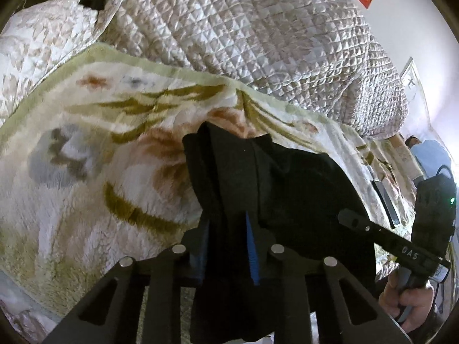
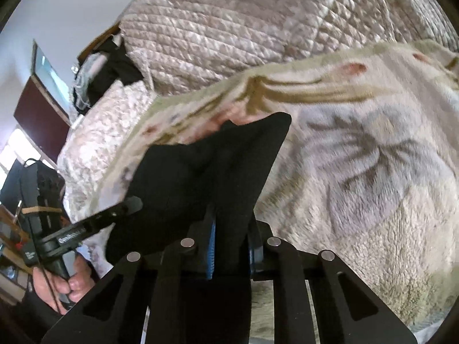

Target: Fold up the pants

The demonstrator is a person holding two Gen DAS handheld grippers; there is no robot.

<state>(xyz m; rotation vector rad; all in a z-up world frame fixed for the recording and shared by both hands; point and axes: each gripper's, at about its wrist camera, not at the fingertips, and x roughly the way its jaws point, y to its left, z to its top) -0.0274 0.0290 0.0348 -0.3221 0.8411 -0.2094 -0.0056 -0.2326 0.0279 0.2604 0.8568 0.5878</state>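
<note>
Bedding fills both views: a quilt (image 1: 243,37) heaped at the back, and in front of it a floral blanket (image 1: 86,149) spread flat as the folding surface. On the blanket's near part lie the black pants (image 1: 287,177), one edge bunched up between the two tools. The left gripper (image 1: 226,246) is clenched on a fold of that cloth, and the right gripper (image 2: 232,246) pinches another fold, its corner sticking up past the jaws. Risk, as I judge it: each bite looks narrow, so dark fabric could slide out or drag the plush blanket along and crease the fold. The quilt crowds the far side, leaving little room to lay the pants out. A hand (image 1: 407,304) grips the right tool's handle.
</note>
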